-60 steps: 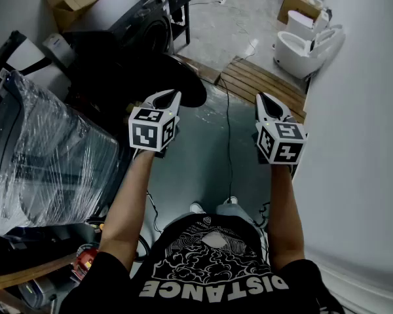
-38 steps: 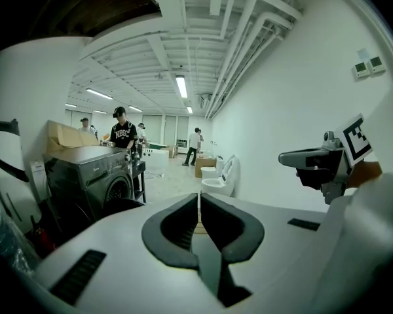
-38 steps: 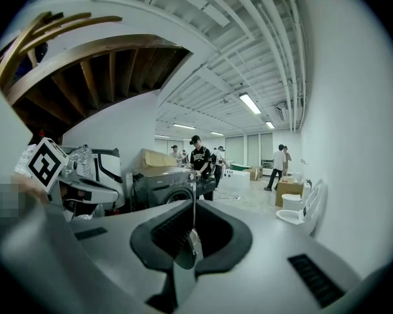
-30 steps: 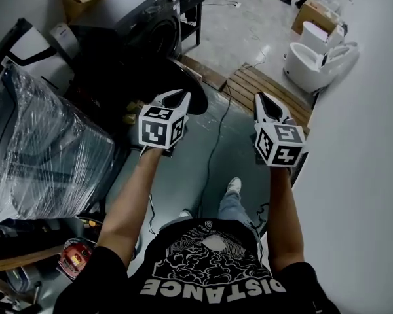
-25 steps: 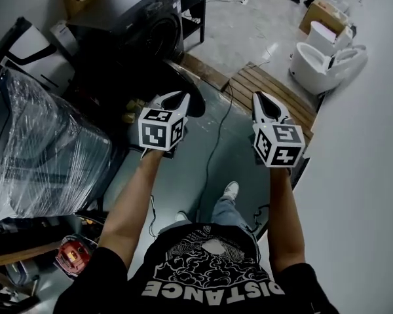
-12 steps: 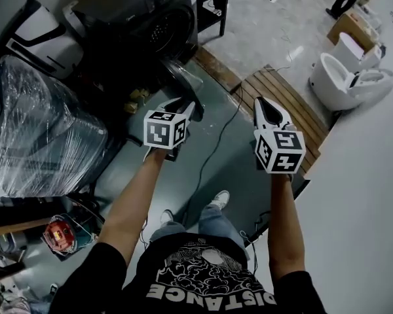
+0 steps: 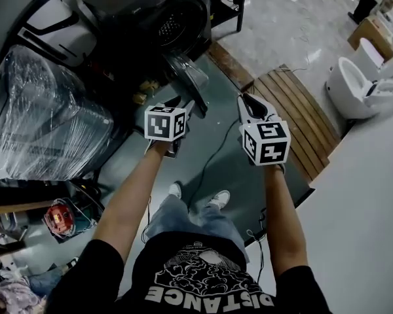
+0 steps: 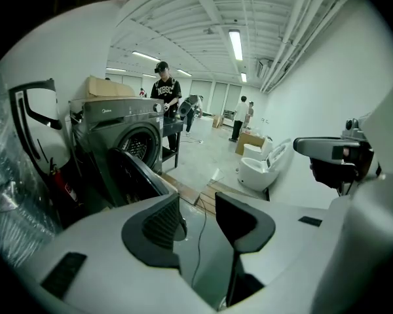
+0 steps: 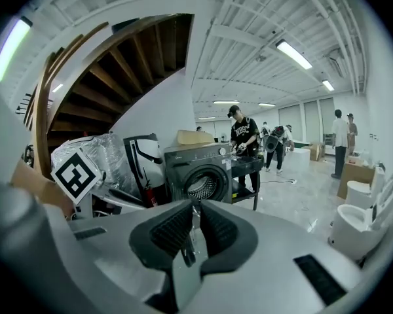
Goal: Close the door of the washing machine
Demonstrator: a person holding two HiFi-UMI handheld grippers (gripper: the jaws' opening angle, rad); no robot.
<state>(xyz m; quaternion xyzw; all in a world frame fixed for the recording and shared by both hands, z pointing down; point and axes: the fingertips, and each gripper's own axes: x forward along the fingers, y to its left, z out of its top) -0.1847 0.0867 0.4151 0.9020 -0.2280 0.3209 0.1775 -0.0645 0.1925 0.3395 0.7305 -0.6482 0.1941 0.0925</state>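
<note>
So, step: approach. The door (image 7: 188,77) hangs open, swung out from the washing machine (image 7: 158,15), not yet touched.
Left gripper (image 7: 181,104): jaws partway apart, just been opening, nothing between them. It is just beside the door's near edge.
Right gripper (image 7: 246,99): jaws together, empty, off to the door's right.
Do it well: I'd push the rim with the left, away from the hinge, follow the swing, and press until it latches.
Risk: a fast shove likely bounces it back open.
</note>
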